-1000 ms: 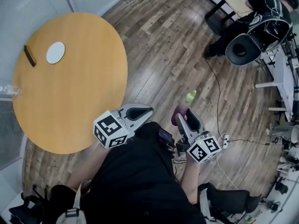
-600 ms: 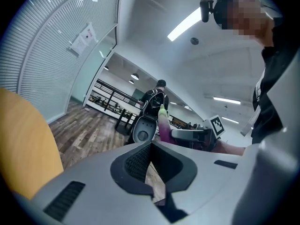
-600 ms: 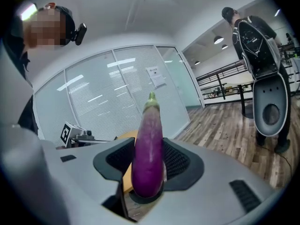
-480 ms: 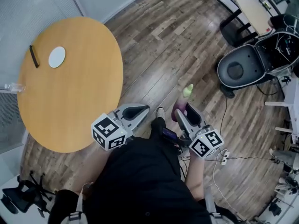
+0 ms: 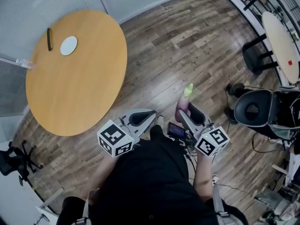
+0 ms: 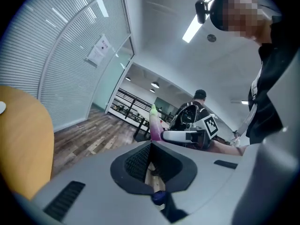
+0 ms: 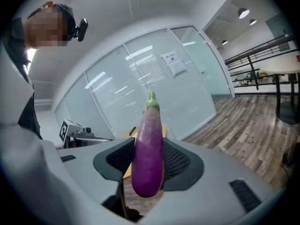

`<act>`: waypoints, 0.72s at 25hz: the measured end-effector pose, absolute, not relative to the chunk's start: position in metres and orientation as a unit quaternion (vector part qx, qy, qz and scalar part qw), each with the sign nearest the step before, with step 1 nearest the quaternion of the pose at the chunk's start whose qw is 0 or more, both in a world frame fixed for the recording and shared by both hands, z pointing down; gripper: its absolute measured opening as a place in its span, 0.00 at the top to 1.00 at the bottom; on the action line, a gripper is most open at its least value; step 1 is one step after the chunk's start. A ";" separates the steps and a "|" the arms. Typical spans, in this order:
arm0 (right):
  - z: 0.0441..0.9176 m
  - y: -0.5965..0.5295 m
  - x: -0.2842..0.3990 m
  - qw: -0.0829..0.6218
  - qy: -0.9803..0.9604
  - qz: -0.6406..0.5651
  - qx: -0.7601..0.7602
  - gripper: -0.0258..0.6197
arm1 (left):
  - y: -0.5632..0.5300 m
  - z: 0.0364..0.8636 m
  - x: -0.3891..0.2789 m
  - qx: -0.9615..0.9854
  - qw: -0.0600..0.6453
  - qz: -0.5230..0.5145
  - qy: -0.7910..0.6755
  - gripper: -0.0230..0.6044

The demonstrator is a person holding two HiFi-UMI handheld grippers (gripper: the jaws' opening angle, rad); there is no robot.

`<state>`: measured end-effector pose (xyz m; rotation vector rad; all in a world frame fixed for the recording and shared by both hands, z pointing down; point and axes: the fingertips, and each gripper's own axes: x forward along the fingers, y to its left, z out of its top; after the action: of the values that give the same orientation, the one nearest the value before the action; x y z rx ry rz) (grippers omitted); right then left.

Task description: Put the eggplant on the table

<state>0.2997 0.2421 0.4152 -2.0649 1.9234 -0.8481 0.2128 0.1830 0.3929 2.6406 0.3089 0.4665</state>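
**Q.** Over plank floor [image 5: 187, 41], with the round table [image 5: 79, 93] up at the left: held what, and where?

**A.** Clamped the eggplant [image 7: 148, 149] between the jaws of the right tool [image 5: 188, 115], green stem outward. Carried it above the floor and well apart from the table. Kept the left tool [image 5: 146, 115] drawn together on nothing.

**Q.** Changed how since a second before?

**A.** Swung the whole view round. Brought the office chair [image 5: 253, 110] from the upper right down to the right edge, and pushed the table further up and left. Left the grip on the eggplant as it was.

**Q.** Meant what for the task?

**A.** Judged as carrying, not placing; had yet to set anything down. Probably called next for a turn left toward bare tabletop, clear of the white disc [image 5: 69, 45] and the dark bar [image 5: 49, 39], then a lowering and a release.
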 end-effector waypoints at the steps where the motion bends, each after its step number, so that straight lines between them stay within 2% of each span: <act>1: 0.418 0.237 0.301 0.092 0.662 -0.292 -0.684 0.66 | 0.180 0.394 0.213 0.956 0.225 0.166 0.094 0.95; 10: 0.424 0.175 0.275 0.036 0.754 -0.316 -0.575 0.66 | 0.143 0.400 0.169 0.953 0.267 0.131 -0.063 0.95; 18: 0.417 0.097 0.199 -0.001 0.805 -0.315 -0.502 0.66 | 0.080 0.393 0.100 0.946 0.275 0.094 -0.145 0.95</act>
<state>0.1992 0.0967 0.4171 -1.5785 2.5309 -0.9902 0.0999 0.0804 0.3930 2.5421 -0.3901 0.2540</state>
